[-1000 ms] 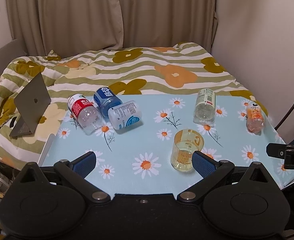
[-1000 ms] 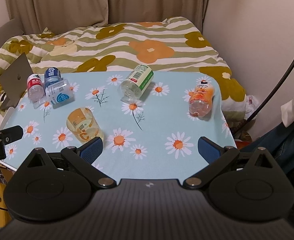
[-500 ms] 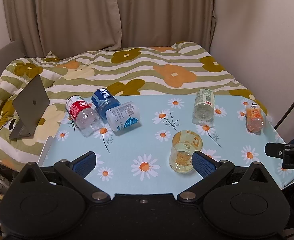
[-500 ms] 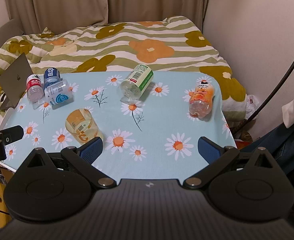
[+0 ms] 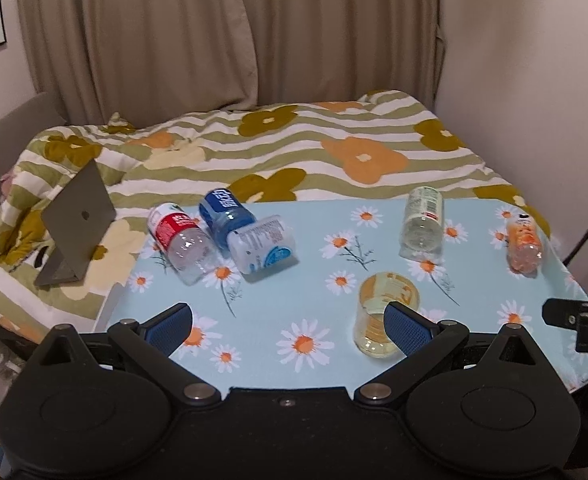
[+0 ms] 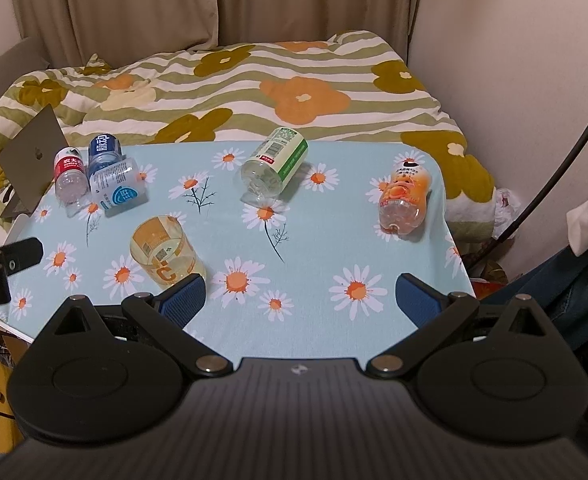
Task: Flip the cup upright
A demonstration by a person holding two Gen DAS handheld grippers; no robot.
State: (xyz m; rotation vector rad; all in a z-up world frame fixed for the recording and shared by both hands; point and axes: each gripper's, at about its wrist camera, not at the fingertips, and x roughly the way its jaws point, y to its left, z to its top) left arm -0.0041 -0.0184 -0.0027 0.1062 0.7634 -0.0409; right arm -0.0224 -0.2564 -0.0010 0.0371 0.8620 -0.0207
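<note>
Translucent yellow plastic cup [image 5: 382, 316] with orange print, lying tilted on daisy-patterned blue tablecloth [image 5: 314, 272], lower right of frame, behind left gripper's [image 5: 287, 326] right blue ribbed pad, both grippers spread wide, right gripper [image 6: 300, 300] beside cup.

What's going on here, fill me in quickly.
A person holds a two-finger gripper in each hand over a daisy-print table. The job is to stand a clear yellow cup upright; it is not upright yet. The left gripper is open, its right finger in front of the cup in its own view. The right gripper is open too, holding nothing. Five plastic bottles lie on their sides farther back, untouched.
</note>
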